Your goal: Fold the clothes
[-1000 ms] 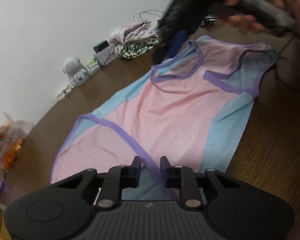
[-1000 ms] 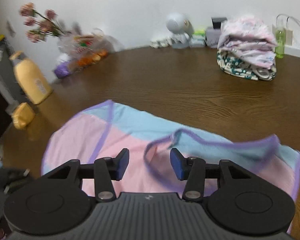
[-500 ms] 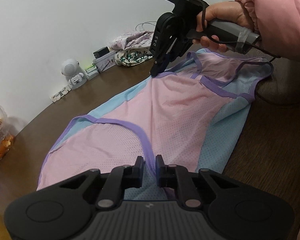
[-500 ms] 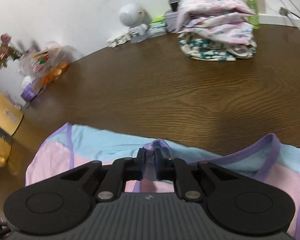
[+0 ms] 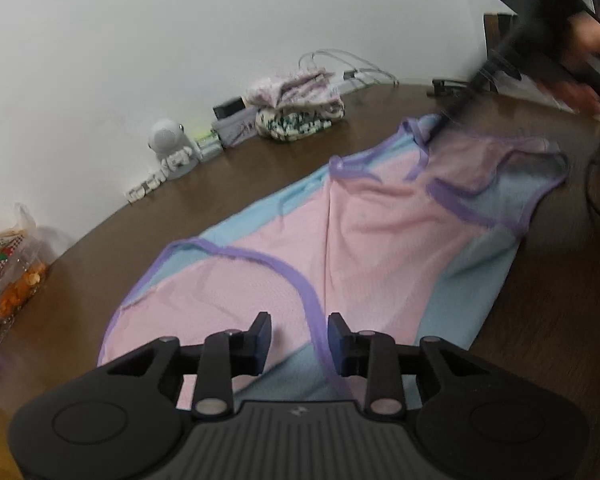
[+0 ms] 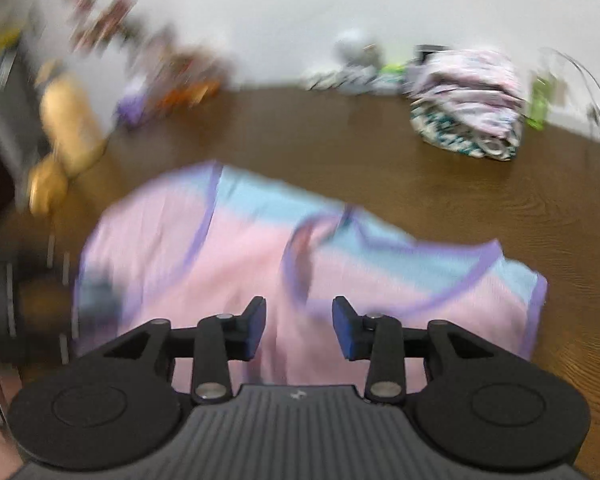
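Note:
A sleeveless top (image 5: 380, 240), pink with blue sides and purple trim, lies spread flat on the brown table (image 5: 560, 320). My left gripper (image 5: 300, 330) hovers over its near end. Its jaws are opening, and a purple trim line runs on the table between them without touching the pads. My right gripper (image 6: 300, 316) is over the strap end of the top (image 6: 260, 264). Its jaws are also opening, with nothing pinched and only pink cloth below. This view is blurred by motion. In the left wrist view a person's hand (image 5: 576, 92) shows as a blur at the top right.
A stack of folded clothes (image 5: 296, 108) (image 6: 468, 100) sits at the back by the wall, with a white astronaut figure (image 5: 168, 148) and cables (image 5: 340, 64) near it. A snack bag (image 5: 8, 264) lies at the left edge. A yellow bottle (image 6: 68, 120) stands to the left.
Half a second ago both grippers were shut on the purple trim; both have let go and opened. The right gripper has swung away from the shoulder strap, which now lies on the table.

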Demonstrator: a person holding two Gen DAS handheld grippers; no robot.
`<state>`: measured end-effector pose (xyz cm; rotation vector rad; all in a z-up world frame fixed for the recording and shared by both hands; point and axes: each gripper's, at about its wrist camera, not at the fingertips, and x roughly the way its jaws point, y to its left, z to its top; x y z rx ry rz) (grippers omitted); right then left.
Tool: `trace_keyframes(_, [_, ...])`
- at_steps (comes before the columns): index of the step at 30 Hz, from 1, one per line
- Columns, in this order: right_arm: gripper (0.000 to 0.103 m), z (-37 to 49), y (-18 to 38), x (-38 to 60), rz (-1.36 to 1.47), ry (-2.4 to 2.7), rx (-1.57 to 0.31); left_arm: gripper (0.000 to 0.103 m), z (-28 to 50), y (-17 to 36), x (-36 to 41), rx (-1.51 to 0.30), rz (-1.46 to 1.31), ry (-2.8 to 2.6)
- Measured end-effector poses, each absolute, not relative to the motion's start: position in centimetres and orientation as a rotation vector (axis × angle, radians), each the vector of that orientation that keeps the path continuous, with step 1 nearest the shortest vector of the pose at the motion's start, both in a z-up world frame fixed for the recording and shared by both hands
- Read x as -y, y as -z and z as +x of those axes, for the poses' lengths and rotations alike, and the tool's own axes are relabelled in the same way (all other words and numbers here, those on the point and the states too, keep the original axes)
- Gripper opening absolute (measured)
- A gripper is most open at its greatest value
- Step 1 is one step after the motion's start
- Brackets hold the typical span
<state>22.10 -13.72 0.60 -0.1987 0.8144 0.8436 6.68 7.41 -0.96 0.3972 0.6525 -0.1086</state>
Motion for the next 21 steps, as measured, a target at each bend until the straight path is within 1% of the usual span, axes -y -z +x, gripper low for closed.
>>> trace_keyframes(2, [0.038, 19.9, -0.1, 13.8, -0.286, -0.852, -0.818, 0.030, 6.8, 0.8, -6.7, -0.649, 0.409, 0.114])
trace_keyframes(3, [0.038, 19.0, 0.2, 13.9, -0.286, -0.870, -0.824, 0.030, 6.8, 0.8, -6.3, -0.653, 0.419, 0.120])
trace_keyframes(9, [0.035, 18.3, 1.6, 14.5, -0.097, -0.943, -0.921, 0.029, 6.4, 1.8, -4.7, -0.699, 0.457, 0.142])
trace_keyframes(11, [0.030, 18.3, 2.3, 14.3, -0.064, -0.956, -0.952, 0.029, 6.2, 2.0, -4.7, -0.709, 0.454, 0.138])
trace_keyframes(13, [0.028, 18.4, 3.0, 14.1, -0.034, -0.971, -0.985, 0.029, 6.0, 2.3, -4.7, -0.720, 0.455, 0.137])
trace_keyframes(15, [0.021, 18.4, 3.2, 14.0, -0.013, -0.987, -0.997, 0.029, 5.8, 2.5, -4.8, -0.730, 0.462, 0.139])
trace_keyframes(17, [0.006, 18.5, 3.2, 14.2, 0.006, -0.989, -1.001, 0.029, 5.6, 2.6, -4.8, -0.726, 0.467, 0.140])
trace_keyframes(19, [0.002, 18.6, 2.9, 14.6, 0.033, -0.990, -0.994, 0.029, 5.6, 2.6, -4.8, -0.724, 0.467, 0.143])
trace_keyframes(21, [0.002, 18.8, 2.6, 15.1, 0.069, -0.995, -0.990, 0.028, 5.5, 2.7, -4.9, -0.720, 0.470, 0.145])
